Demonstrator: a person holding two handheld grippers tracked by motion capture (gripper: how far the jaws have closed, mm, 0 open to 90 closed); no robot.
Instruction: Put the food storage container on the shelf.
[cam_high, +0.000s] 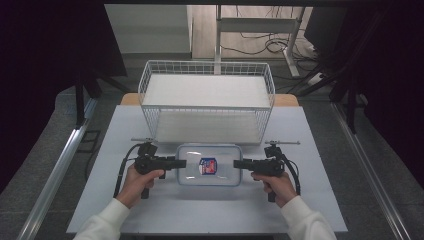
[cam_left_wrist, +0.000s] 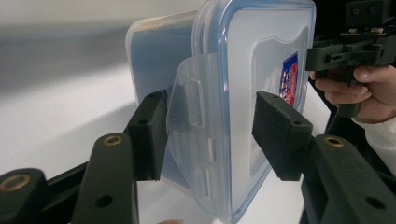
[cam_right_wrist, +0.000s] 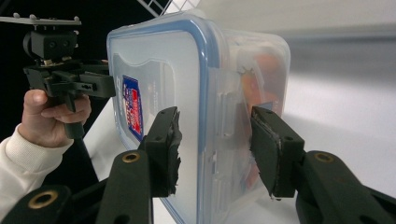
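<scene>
While both hands hold grippers level at the table, a clear rectangular plastic food container with a blue-sealed snap lid (cam_high: 209, 164) sits between them on the pale grey tabletop (cam_high: 125, 200), just in front of a white wire basket (cam_high: 207, 102).

Left gripper (cam_high: 180, 163): at the container's left short end. In the left gripper view (cam_left_wrist: 208, 135) its black jaws straddle the lid edge and the side latch flap (cam_left_wrist: 187, 121). One pad lies against the flap; the other stands near the lid face with a small gap showing. Firm grip or not: cannot tell.

Right gripper (cam_high: 239, 163): at the right short end. In the right gripper view (cam_right_wrist: 215, 144) the jaws sit either side of that end, one pad at the lid face, the other at the clear wall. Contact is close; clamped or not: cannot tell.

Red and blue label (cam_high: 208, 166) is at the lid's centre. Something orange (cam_right_wrist: 264, 74) shows through the clear wall. White sleeves (cam_high: 107, 220) enter from the bottom of the high view.
</scene>
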